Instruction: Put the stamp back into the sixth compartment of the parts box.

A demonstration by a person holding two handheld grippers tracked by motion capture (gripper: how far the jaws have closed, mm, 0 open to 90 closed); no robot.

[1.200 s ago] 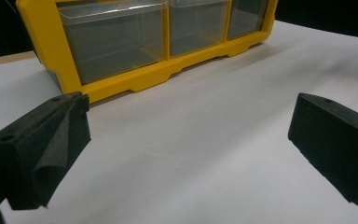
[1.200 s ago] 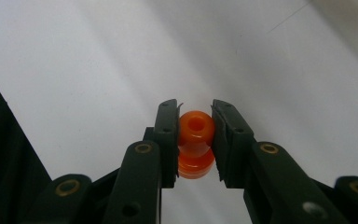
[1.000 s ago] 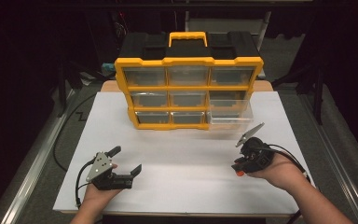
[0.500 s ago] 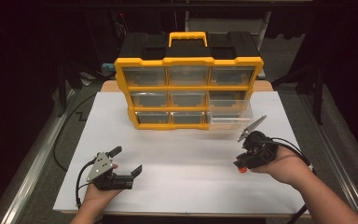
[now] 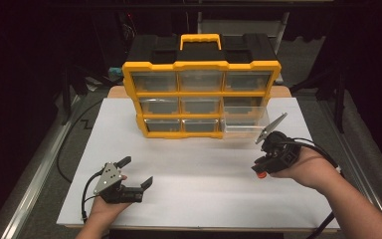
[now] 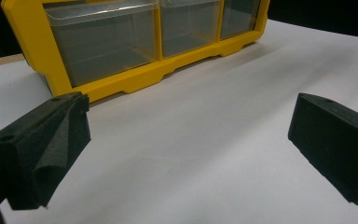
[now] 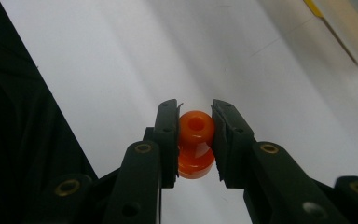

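1. Right gripper point(image 5: 261, 172) pinching a small glossy orange plastic piece point(image 7: 195, 142) with a rounded, holed top; seen in the right gripper view squeezed between the two black pads point(image 7: 168, 140).
2. In the high view, same orange piece point(image 5: 261, 175) visible as a small spot at the gripper's tip, held above the white surface point(image 5: 204, 174), toward the surface's right side.
3. Held just in front of the yellow-framed plastic drawer organiser point(image 5: 201, 92) with black top and yellow handle, standing at the far middle of the surface.
4. Clear plastic drawer point(image 5: 246, 119) at the organiser's bottom right pulled out toward the near side; orange piece in front of and slightly right of it, apart from it.
5. Left gripper point(image 5: 134, 174) spread wide, nothing between the jaws, low over the near left part of the surface.
6. In the left gripper view, two black foam pads point(image 6: 42, 149) far apart, white surface between them, organiser's lower clear drawers point(image 6: 102, 42) beyond.
7. Black cable point(image 5: 323, 154) trailing from the right gripper past the person's hand point(image 5: 308, 169).
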